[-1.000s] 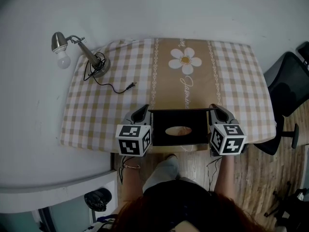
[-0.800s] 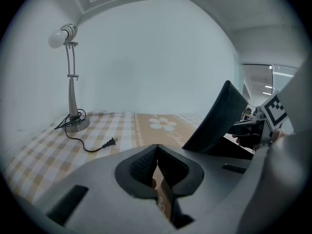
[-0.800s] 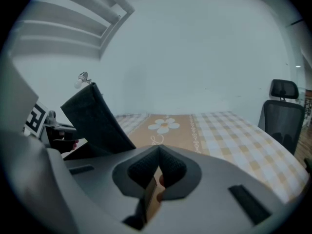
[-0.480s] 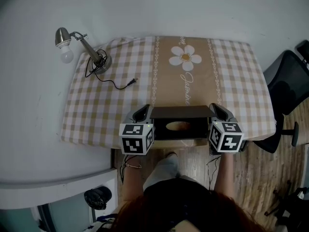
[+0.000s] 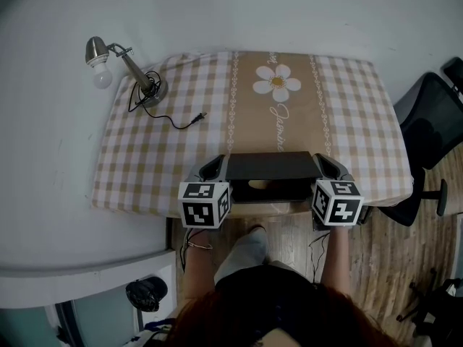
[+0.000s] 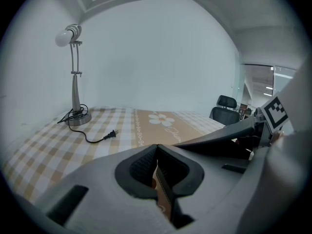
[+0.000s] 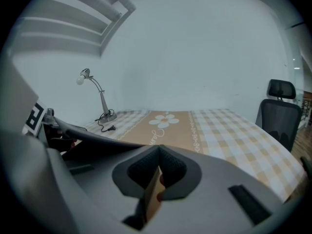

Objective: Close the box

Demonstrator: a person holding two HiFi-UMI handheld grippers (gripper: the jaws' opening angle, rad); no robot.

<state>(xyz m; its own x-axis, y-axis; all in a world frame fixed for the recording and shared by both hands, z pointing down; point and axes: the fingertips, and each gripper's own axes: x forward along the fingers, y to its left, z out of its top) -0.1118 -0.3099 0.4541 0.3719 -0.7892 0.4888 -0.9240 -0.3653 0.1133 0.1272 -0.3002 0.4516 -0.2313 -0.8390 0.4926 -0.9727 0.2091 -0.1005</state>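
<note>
The left gripper (image 6: 156, 172) and right gripper (image 7: 157, 174) each clamp one end of the partly raised lid (image 5: 273, 166) of the box (image 5: 271, 191), thin cardboard judged light, bendy and best gripped at both ends.

Left gripper (image 5: 215, 167) and right gripper (image 5: 325, 164) level, apart, jaws of both clamped.

Looks an office (swivel chair (image 5: 434, 132); desk lamp (image 5: 134, 71)).

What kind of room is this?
Probably an office or study corner: a table with a checked daisy cloth, a desk lamp, and a black office chair on a wooden floor. The left gripper and right gripper clamp the box lid.
</note>
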